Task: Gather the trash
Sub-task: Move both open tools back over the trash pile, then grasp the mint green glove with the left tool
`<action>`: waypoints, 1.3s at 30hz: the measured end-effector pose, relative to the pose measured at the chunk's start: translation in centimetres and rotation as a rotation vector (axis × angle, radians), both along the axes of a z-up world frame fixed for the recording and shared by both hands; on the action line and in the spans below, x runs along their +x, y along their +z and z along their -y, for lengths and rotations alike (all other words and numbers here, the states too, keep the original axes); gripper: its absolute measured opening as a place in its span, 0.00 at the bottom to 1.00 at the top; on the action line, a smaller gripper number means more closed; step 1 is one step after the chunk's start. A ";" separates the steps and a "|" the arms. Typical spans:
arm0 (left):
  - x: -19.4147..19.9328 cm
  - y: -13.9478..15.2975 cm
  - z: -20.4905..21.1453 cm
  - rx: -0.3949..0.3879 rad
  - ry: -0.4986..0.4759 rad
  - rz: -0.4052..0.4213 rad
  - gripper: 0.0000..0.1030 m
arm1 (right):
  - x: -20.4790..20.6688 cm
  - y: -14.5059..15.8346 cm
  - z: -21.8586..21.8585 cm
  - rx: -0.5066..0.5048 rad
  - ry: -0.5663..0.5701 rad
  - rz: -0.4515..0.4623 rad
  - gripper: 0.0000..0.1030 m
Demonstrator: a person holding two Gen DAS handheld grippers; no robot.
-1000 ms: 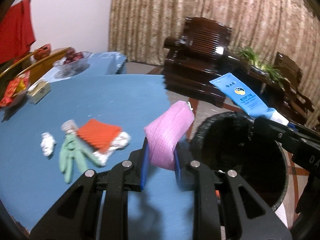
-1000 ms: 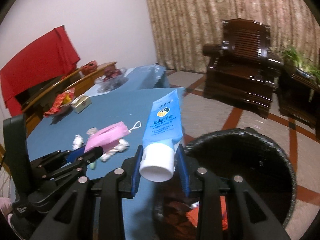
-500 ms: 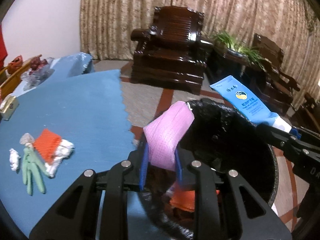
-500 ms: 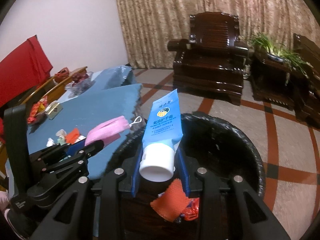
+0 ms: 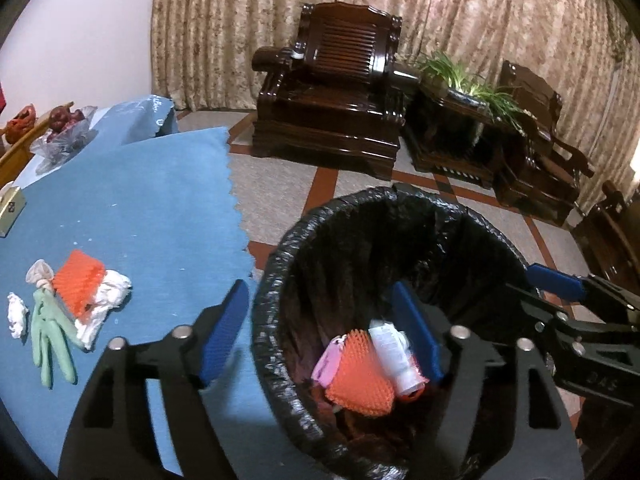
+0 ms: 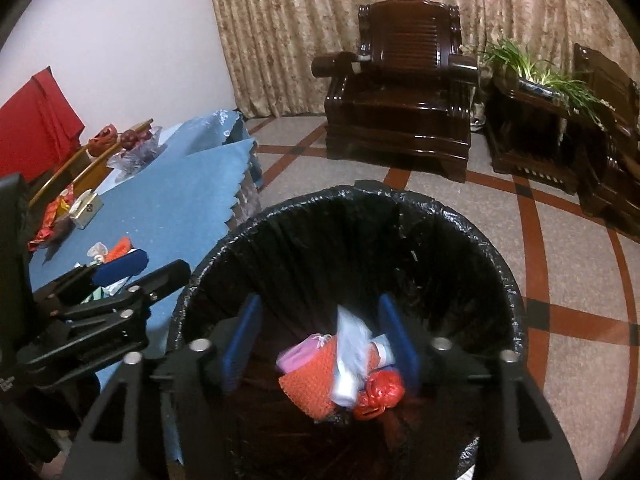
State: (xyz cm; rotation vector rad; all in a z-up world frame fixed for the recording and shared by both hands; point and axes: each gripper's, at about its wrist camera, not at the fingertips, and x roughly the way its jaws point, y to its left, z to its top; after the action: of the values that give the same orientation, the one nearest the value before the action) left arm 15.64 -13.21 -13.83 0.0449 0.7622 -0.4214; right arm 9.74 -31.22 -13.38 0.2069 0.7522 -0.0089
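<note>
Over the bin (image 6: 492, 248) both your grippers are opening empty, tube (image 5: 394, 354) and pink mask (image 5: 326, 362) inside, while glove (image 5: 50, 332) and scraps (image 5: 102, 300) wait on the table (image 5: 140, 208).

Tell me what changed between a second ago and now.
Both grippers swung from the table over the bin. The left gripper is opening and dropped the pink mask; the right gripper is opening and dropped the blue tube. The glove and scraps stayed put.
</note>
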 end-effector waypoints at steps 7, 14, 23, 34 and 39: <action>-1.3 2.3 -3.2 0.004 0.047 0.067 0.87 | 0.1 2.7 -1.9 -0.027 0.042 0.063 0.94; -2.4 4.6 -9.8 0.003 0.179 0.099 0.88 | 0.8 4.6 -5.2 -0.031 0.123 0.103 0.94; -3.1 5.8 -17.6 0.009 0.336 0.110 0.88 | 2.2 5.5 -9.9 -0.042 0.215 0.118 0.94; -2.6 4.6 -23.9 0.027 0.444 0.086 0.88 | 5.5 5.0 -16.6 -0.055 0.326 0.103 0.94; -1.7 3.5 -25.7 0.041 0.475 0.073 0.88 | 7.3 3.8 -18.6 -0.056 0.353 0.096 0.94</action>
State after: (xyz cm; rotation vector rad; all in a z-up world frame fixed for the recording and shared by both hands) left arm 13.97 12.45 -10.34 -0.0813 0.6836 0.0476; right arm 17.03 -12.61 -9.56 0.0188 0.6840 0.3122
